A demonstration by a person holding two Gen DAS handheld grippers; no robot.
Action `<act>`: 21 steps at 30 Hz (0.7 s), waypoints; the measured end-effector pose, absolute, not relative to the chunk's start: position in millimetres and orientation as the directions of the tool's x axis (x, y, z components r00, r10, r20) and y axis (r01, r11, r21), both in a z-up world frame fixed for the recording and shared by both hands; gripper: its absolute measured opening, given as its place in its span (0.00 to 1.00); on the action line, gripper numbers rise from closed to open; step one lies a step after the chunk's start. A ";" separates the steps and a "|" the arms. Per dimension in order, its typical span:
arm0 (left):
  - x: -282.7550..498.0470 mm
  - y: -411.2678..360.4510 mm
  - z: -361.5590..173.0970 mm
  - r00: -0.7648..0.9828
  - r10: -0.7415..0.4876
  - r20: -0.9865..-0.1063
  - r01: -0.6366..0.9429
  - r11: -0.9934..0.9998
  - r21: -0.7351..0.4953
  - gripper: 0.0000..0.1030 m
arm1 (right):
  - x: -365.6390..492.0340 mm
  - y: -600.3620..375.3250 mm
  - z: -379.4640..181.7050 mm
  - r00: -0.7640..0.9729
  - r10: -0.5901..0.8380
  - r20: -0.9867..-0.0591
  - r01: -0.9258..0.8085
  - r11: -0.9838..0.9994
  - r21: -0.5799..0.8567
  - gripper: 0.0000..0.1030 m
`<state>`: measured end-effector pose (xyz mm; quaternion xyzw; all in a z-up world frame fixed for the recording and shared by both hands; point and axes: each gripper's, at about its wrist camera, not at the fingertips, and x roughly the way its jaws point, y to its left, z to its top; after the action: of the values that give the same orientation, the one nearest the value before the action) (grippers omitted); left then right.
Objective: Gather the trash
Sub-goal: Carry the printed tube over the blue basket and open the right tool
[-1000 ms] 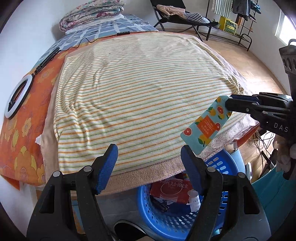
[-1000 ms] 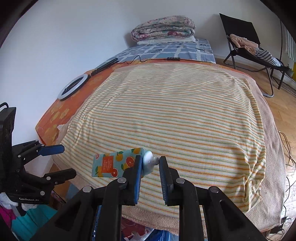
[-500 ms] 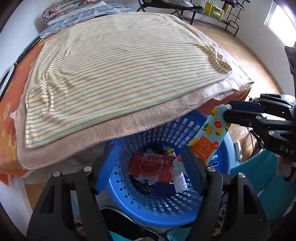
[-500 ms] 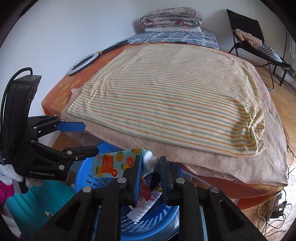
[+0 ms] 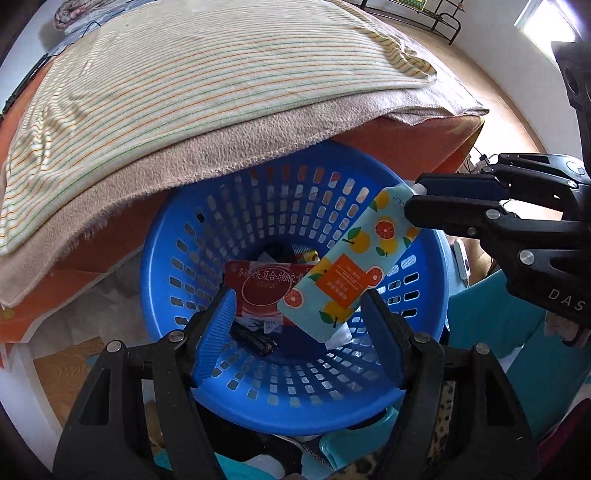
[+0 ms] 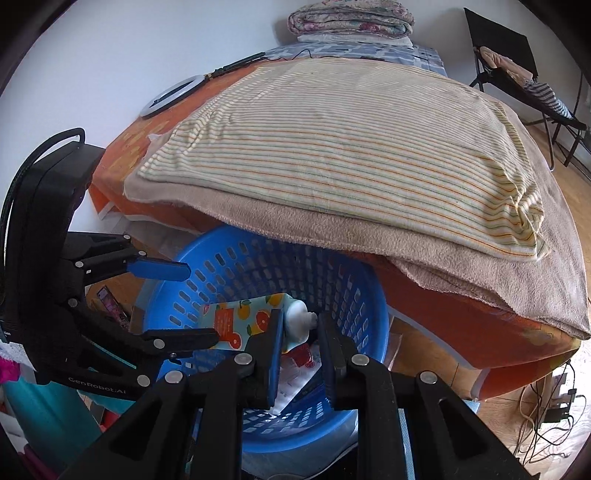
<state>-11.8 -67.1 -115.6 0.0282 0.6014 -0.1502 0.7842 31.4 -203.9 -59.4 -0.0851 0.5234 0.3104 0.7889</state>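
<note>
One tube in right tool, over one basket.

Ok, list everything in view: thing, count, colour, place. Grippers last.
tube: one, teal with orange fruit print, white cap end, hanging over the basket
basket: one, blue, perforated, on the floor at the bed's foot
red packet: one, red, inside the basket
striped sheet: one, cream with thin stripes, on top of the bed
beige blanket: one, under the sheet, overhanging the basket
ring light: one, white, on the bed's far left edge
folded quilts: one stack, floral, at the bed's far end
folding chair: one, black, clothes on it, far right
left gripper: black, blue pads, open, empty, above the basket
right gripper: black, shut on the tube's cap end
</note>
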 end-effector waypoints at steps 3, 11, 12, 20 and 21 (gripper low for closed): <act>-15.7 -66.0 -118.4 0.224 -0.198 -0.954 0.271 0.953 -0.134 0.70 | 29.7 -201.5 -64.2 0.240 0.403 -0.883 -0.579 0.790 0.203 0.18; -19.9 -61.2 -123.2 0.226 -0.176 -0.958 0.257 0.959 -0.116 0.70 | 27.2 -200.9 -74.8 0.210 0.396 -0.894 -0.564 0.796 0.220 0.33; -20.0 -59.7 -123.4 0.229 -0.173 -0.958 0.253 0.961 -0.113 0.70 | 27.2 -201.1 -75.3 0.211 0.394 -0.895 -0.561 0.798 0.219 0.36; -20.7 -47.7 -122.1 0.249 -0.154 -0.956 0.212 0.972 -0.102 0.70 | 26.6 -201.9 -77.5 0.225 0.376 -0.899 -0.543 0.814 0.204 0.58; -20.5 -46.2 -121.7 0.253 -0.152 -0.956 0.207 0.973 -0.100 0.70 | 26.7 -202.5 -77.2 0.226 0.374 -0.899 -0.541 0.816 0.203 0.62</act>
<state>-20.5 -46.2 -121.7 0.0228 0.6006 -0.1135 0.7911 26.7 -202.5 -77.2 -0.0763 0.5484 0.2934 0.7793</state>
